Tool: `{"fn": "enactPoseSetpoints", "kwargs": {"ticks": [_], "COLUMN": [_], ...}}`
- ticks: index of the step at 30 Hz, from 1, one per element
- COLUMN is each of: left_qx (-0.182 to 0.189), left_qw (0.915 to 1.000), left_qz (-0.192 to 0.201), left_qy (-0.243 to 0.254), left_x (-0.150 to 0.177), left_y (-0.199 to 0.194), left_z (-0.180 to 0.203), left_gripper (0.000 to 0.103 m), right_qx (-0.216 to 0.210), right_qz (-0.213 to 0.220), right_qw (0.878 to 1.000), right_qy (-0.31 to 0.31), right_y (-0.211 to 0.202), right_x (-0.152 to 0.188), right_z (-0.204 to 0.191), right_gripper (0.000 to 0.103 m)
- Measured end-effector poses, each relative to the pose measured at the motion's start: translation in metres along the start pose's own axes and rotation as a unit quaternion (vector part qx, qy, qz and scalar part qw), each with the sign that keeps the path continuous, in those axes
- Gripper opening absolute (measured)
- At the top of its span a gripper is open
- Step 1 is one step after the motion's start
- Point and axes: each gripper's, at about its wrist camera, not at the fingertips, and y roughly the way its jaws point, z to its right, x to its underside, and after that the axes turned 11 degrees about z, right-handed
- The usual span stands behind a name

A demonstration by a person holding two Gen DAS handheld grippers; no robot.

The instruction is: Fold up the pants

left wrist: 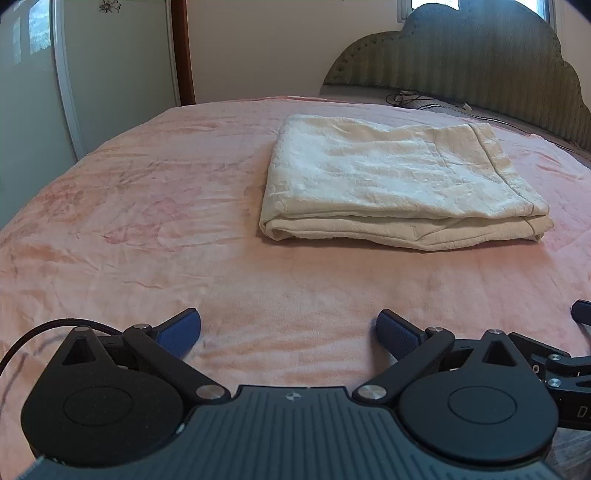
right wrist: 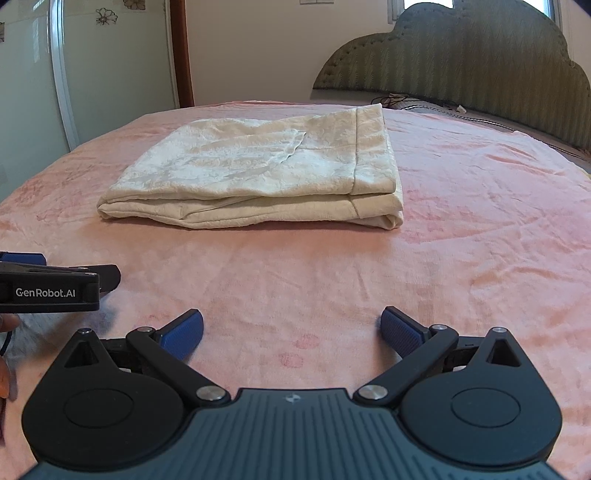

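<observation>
In the left wrist view the left gripper [left wrist: 289, 332] sits nearest, its two blue-padded fingers [left wrist: 181, 330] spread wide with nothing between them, only the pink blanket [left wrist: 147, 206] under the gap. A small diamond-shaped emblem is stamped on the ribbed grey body just behind the fingers; it carries no readable letters. A black cable [left wrist: 33, 334] loops out from the gripper's left side. At its far right edge a black part of the right gripper [left wrist: 581, 314] pokes into the picture, with a partly cut-off pale marking below it that cannot be made out.

In the right wrist view the right gripper [right wrist: 291, 330] is likewise spread apart and holds nothing, hovering over the same blanket [right wrist: 461, 229]. Just to its left, the side of the left gripper [right wrist: 55, 288] shows white lettering that reads "GenRobot.AI". Part of a hand [right wrist: 7, 354] shows at the left edge below that.

Ahead of both grippers, well clear of the fingertips, the cream pants [left wrist: 399, 181] [right wrist: 258, 177] lie folded into a flat, layered rectangle on the blanket. They sit ahead and to the right of the left gripper, ahead and slightly left of the right one.

Farther off stands a scalloped olive headboard [right wrist: 461, 55], with tangled cords [left wrist: 406, 98] at its foot, and a pale door with flower decals [right wrist: 106, 16] far left.
</observation>
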Motion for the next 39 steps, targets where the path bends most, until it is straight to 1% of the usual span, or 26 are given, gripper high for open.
{"fn": "enactPoseSetpoints", "kwargs": {"ticks": [11, 17, 39], "left_qx": [0.004, 0.007, 0.007], "left_qw": [0.9999, 0.9999, 0.9999], "left_qz": [0.007, 0.007, 0.009], "left_qy": [0.007, -0.001, -0.003], "left_x": [-0.0003, 0.0006, 0.0012], "left_y": [0.0005, 0.0018, 0.0010], "left_z": [0.0008, -0.0014, -0.0019], "left_gripper": [0.103, 0.103, 0.103], "right_qx": [0.001, 0.002, 0.002], "right_qz": [-0.001, -0.001, -0.001], "right_qw": [1.000, 1.000, 1.000], "right_qy": [-0.003, -0.005, -0.005], "right_y": [-0.0003, -0.0001, 0.0003], "right_x": [0.0003, 0.0002, 0.0003], "right_z": [-0.0007, -0.0012, -0.0015], "right_gripper": [0.103, 0.103, 0.103]}}
